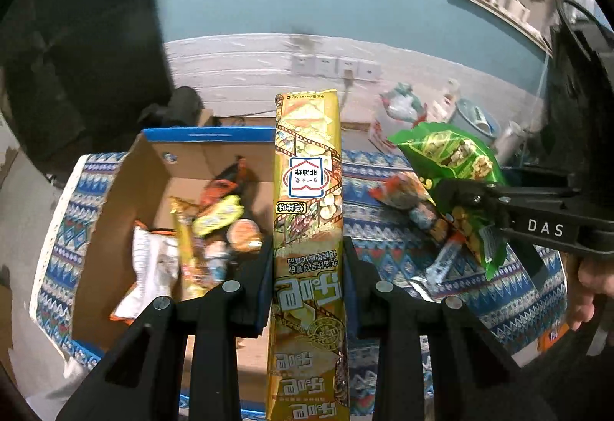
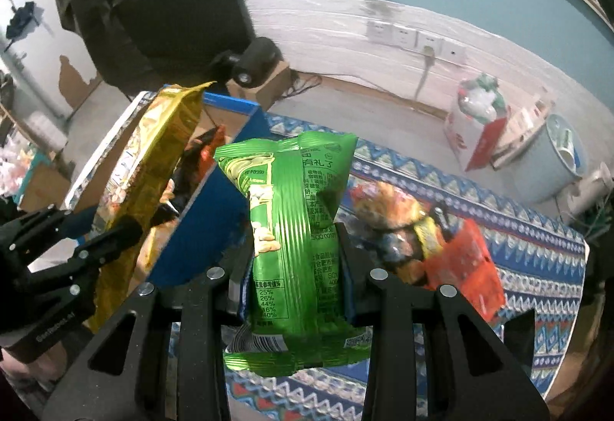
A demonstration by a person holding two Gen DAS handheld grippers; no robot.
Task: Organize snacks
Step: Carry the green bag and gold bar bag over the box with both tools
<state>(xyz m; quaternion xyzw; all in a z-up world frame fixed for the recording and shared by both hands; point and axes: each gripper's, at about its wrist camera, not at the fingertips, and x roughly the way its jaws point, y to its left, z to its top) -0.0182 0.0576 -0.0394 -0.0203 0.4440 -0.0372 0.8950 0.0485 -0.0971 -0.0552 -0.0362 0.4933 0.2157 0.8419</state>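
Snacks are being carried in both grippers, close by the cardboard box (image 1: 115, 198). One long yellow packet (image 1: 307, 190) is standing nearly upright, its long axis running straight away from the left gripper (image 1: 307, 256), whose jaws are clamping on its lower half. It is hanging over the box's right wall, partly above the open inside. Its gold wrapper is showing film-strip pictures of crackers, a small white house-shaped badge with a red and blue outline, and Chinese writing that is reading upside down from this side; the top seam carries small print too fine to read.

Just right of the box, a green bag (image 2: 295, 236) is sitting between the jaws of the right gripper (image 2: 297, 256), which are squeezing its middle. Its long axis is pointing up and away, top seam farthest from the gripper. The glossy wrapper is showing pale nuts, Chinese text and a column of percentages. In the left wrist view, the right gripper's body is showing the letters "DAS".

Inside the box, several mixed packets (image 1: 207, 229) are lying. Right of it, more wrappers (image 2: 422, 229) are lying on the patterned blue cloth (image 2: 537, 248).
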